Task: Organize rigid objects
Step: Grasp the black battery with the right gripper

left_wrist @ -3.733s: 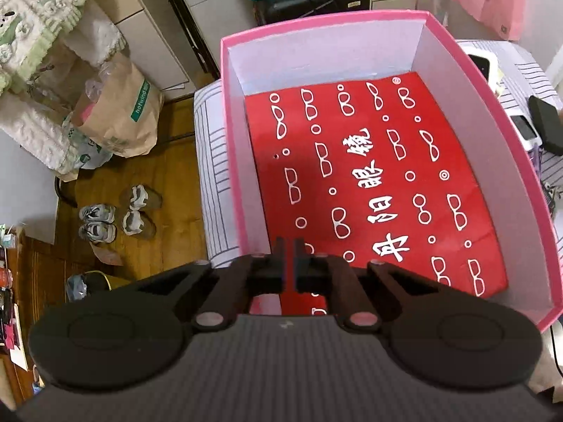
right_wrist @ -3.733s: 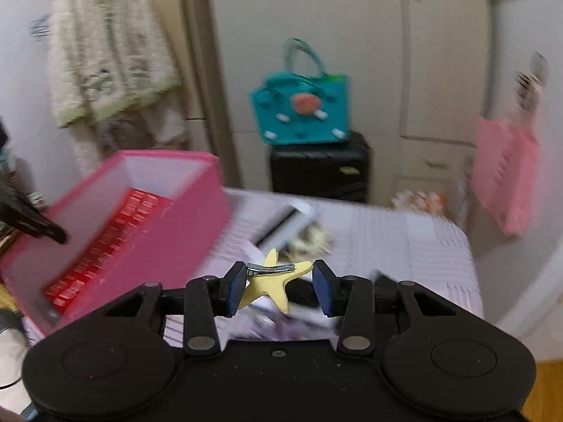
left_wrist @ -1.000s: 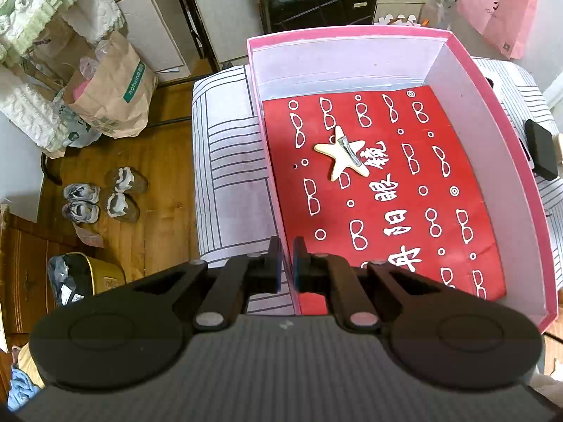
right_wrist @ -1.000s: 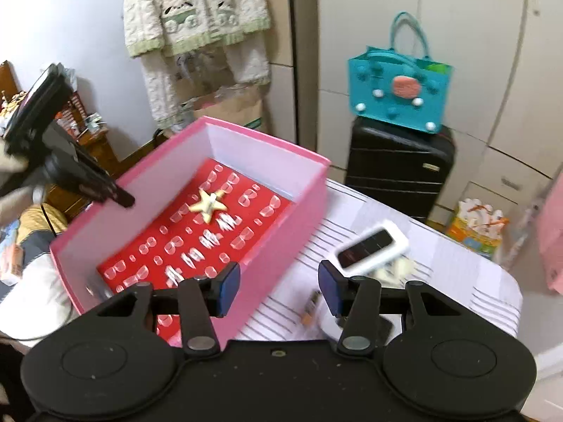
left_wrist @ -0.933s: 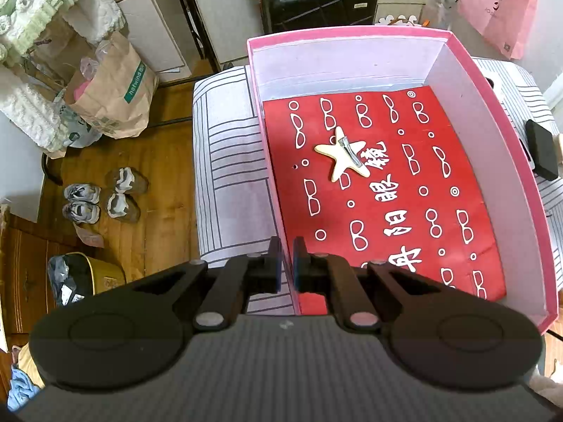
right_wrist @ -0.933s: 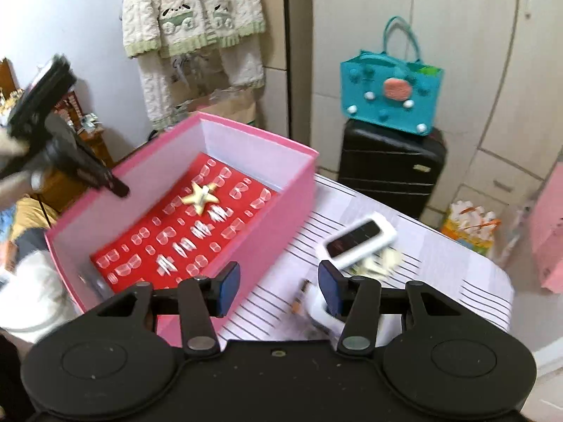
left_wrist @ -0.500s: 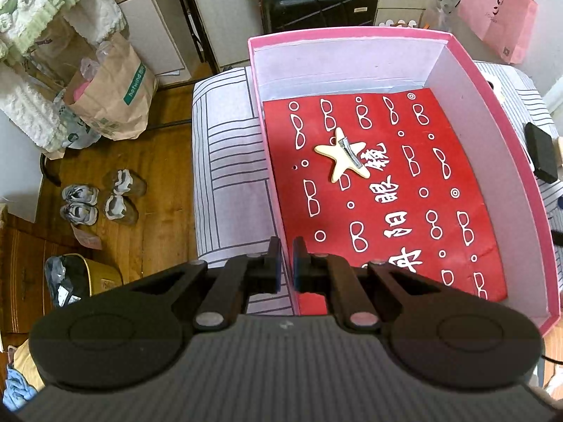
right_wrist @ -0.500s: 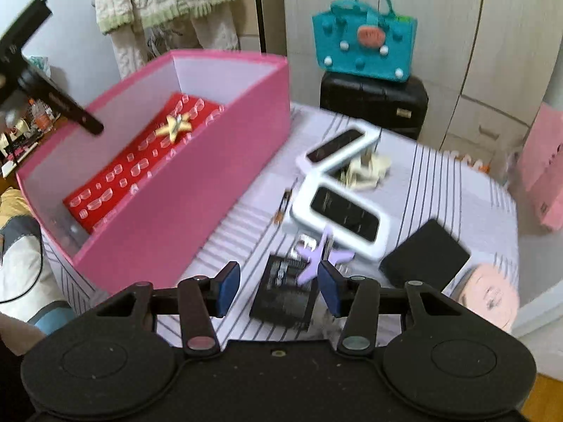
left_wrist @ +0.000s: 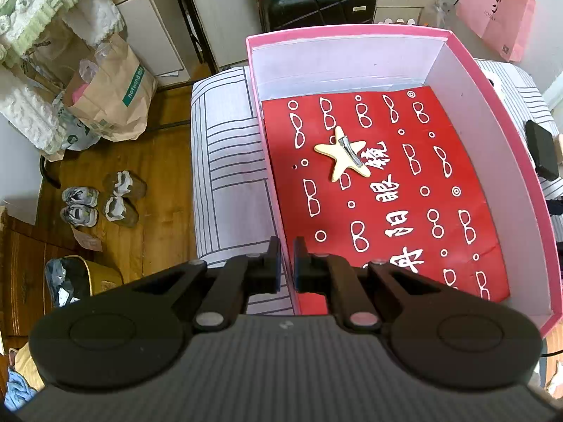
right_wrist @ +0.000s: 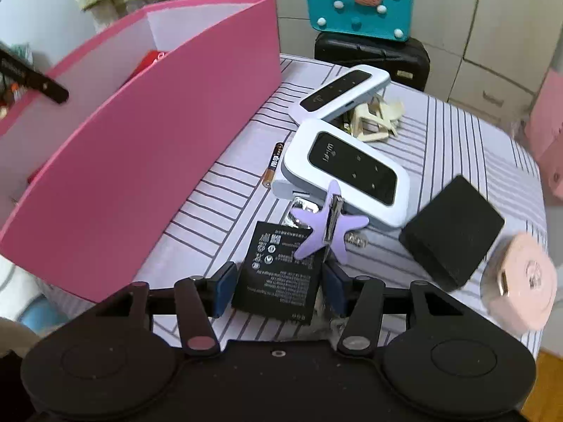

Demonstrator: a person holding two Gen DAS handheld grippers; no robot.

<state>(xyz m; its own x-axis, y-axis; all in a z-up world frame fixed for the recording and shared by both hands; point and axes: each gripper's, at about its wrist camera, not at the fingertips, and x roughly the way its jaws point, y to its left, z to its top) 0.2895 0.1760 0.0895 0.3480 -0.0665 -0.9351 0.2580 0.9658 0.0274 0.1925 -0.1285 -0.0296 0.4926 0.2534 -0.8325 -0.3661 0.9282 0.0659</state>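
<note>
- The left gripper (left_wrist: 286,263) pinches the near wall of the pink box (left_wrist: 492,95), jaws pressed together on it.
- Inside, on the red printed lining (left_wrist: 404,218), lies only a cream star hair clip (left_wrist: 343,158).
- Only the right wrist view shows the right gripper (right_wrist: 278,286), jaws just widened, spread either side of a black battery (right_wrist: 281,270); beyond it a purple star clip (right_wrist: 327,225) and two white routers (right_wrist: 352,168).
</note>
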